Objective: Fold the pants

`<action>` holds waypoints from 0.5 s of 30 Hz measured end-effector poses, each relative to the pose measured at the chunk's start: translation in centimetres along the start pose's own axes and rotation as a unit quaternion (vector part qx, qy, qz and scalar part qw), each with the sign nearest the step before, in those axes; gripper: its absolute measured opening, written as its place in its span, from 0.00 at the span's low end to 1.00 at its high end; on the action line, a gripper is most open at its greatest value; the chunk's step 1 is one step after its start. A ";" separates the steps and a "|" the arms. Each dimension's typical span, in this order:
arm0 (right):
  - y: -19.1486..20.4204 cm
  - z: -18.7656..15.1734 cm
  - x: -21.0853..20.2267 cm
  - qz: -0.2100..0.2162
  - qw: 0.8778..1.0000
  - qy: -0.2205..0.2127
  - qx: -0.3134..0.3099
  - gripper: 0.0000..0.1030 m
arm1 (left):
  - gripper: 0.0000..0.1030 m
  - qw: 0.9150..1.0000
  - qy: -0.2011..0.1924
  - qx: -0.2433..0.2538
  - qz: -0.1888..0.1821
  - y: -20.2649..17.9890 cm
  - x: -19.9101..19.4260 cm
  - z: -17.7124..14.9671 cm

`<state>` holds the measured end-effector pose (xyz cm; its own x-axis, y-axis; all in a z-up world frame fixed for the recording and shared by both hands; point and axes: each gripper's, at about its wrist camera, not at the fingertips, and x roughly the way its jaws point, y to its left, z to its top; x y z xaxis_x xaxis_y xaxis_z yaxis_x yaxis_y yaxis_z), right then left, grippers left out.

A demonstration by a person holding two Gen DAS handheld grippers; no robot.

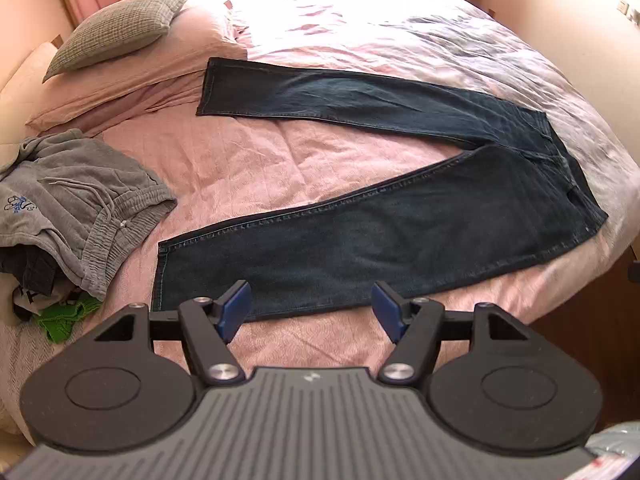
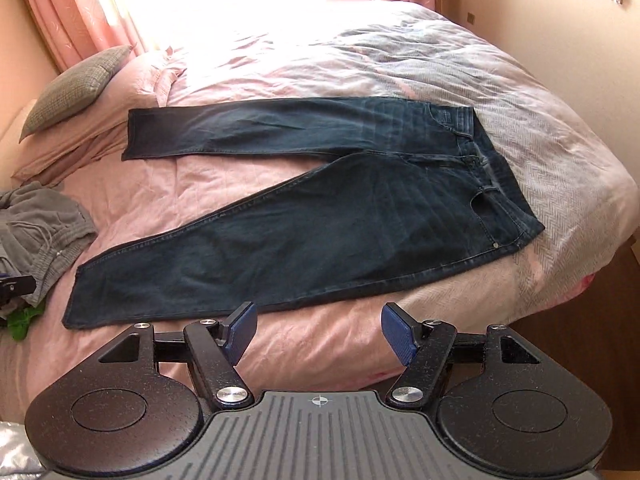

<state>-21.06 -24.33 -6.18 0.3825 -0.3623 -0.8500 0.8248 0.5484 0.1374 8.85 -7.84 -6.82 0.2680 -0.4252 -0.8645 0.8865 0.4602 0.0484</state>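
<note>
Jeans [image 1: 400,216] lie flat on the pink bed [image 1: 240,160], legs spread in a V. Left claw [image 1: 311,312] and right claw [image 2: 318,333] hang near the jeans' front edge, both with fingers apart, holding nothing.

left hand-held gripper [image 1: 311,310]: jaws spread, empty | right hand-held gripper [image 2: 318,330]: jaws spread, empty

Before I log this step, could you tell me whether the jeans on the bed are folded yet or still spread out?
Spread out, unfolded: the jeans lie flat on the bed, both legs splayed apart in a V, waistband fully visible.
</note>
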 end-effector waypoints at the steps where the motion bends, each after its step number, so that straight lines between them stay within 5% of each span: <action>1: 0.3 -0.2 -0.2 -0.001 1.000 -0.001 0.002 0.64 | 0.61 1.000 -0.001 0.004 -0.002 0.1 -0.2 -0.1; 15: 2.6 -1.3 0.0 -0.006 1.000 0.012 0.003 0.64 | 0.63 1.000 0.008 0.018 -0.015 2.6 -0.9 -1.7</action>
<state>-19.44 -21.95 -6.44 0.3636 -0.3509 -0.8629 0.8317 0.5395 0.1311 10.25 -4.95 -6.77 0.2350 -0.4264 -0.8734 0.9073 0.4185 0.0398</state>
